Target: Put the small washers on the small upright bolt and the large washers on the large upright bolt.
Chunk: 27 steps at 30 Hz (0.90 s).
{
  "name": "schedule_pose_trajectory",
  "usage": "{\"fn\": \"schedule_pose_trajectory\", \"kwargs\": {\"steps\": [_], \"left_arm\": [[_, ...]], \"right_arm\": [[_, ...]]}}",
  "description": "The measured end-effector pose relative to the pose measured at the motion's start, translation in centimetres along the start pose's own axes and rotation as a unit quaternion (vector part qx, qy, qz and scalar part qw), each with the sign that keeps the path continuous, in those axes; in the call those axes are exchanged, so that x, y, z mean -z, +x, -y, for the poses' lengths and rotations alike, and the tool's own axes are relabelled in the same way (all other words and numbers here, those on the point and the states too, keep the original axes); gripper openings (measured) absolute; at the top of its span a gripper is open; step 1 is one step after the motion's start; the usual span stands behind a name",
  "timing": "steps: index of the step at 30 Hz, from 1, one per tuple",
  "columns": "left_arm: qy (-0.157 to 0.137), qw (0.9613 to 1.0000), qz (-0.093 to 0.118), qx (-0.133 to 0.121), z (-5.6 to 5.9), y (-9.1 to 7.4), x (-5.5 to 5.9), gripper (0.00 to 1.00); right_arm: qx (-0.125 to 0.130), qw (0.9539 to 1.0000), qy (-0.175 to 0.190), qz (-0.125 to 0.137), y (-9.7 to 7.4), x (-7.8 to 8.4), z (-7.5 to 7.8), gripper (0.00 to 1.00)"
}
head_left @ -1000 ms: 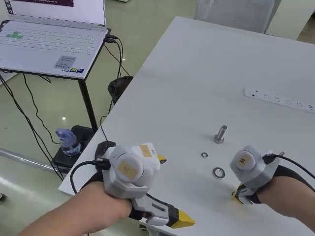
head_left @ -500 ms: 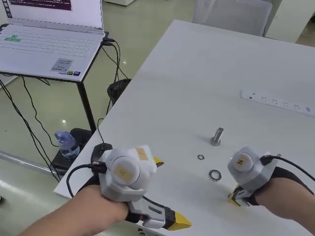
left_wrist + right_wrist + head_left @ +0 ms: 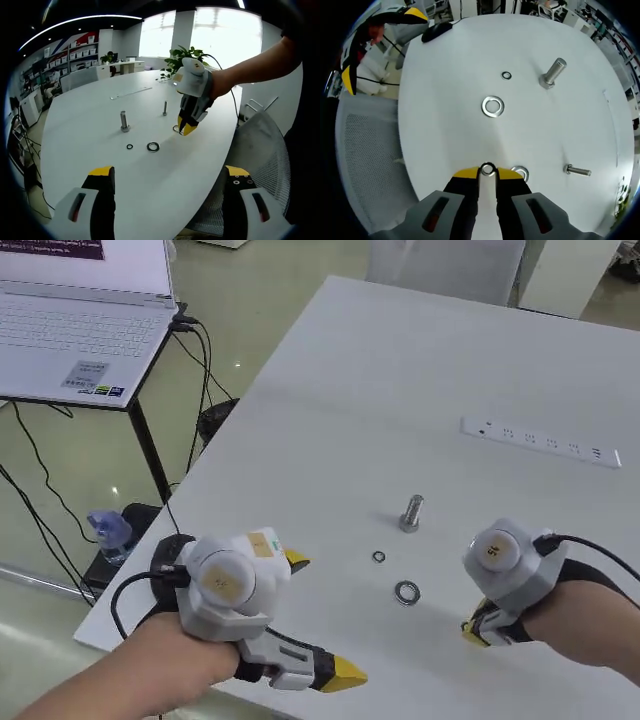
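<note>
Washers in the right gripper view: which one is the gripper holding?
The small washer pinched between the right gripper's yellow tips. The large washer, the far washer and the half-hidden washer beside the tips lie loose on the table.

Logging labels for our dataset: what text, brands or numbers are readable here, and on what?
No text reads clearly.
Sticker on right claw: characters blurred.
Labels on left claw: blurred.
Laptop stickers and screen text: too small.
</note>
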<state>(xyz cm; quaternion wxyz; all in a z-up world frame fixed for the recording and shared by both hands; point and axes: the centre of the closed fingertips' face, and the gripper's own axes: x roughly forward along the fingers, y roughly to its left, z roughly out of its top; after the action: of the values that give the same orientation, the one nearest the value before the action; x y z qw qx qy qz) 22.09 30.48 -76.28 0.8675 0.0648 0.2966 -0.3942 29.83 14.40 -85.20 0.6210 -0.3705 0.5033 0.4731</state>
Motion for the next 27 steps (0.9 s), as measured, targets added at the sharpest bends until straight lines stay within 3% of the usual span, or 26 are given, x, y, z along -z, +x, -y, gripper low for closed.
{"fn": "schedule_pose_trajectory", "kwargs": {"steps": [9,16,27], "left_arm": [[0.005,0.9999,-0.004,-0.01,-0.7,0.8,-0.4,0.92],[0.006,0.9998,-0.011,-0.014,-1.0,1.1,0.0,0.92],[0.008,0.9991,-0.032,-0.028,-1.8,1.4,0.9,0.9]], "right_arm": [[0.018,0.9998,0.0,0.009,-2.8,1.6,2.8,0.12],[0.022,0.9997,0.009,0.003,-4.4,3.2,5.0,0.12],[0.04,0.9984,0.036,0.015,-5.9,3.8,9.4,0.12]]}}
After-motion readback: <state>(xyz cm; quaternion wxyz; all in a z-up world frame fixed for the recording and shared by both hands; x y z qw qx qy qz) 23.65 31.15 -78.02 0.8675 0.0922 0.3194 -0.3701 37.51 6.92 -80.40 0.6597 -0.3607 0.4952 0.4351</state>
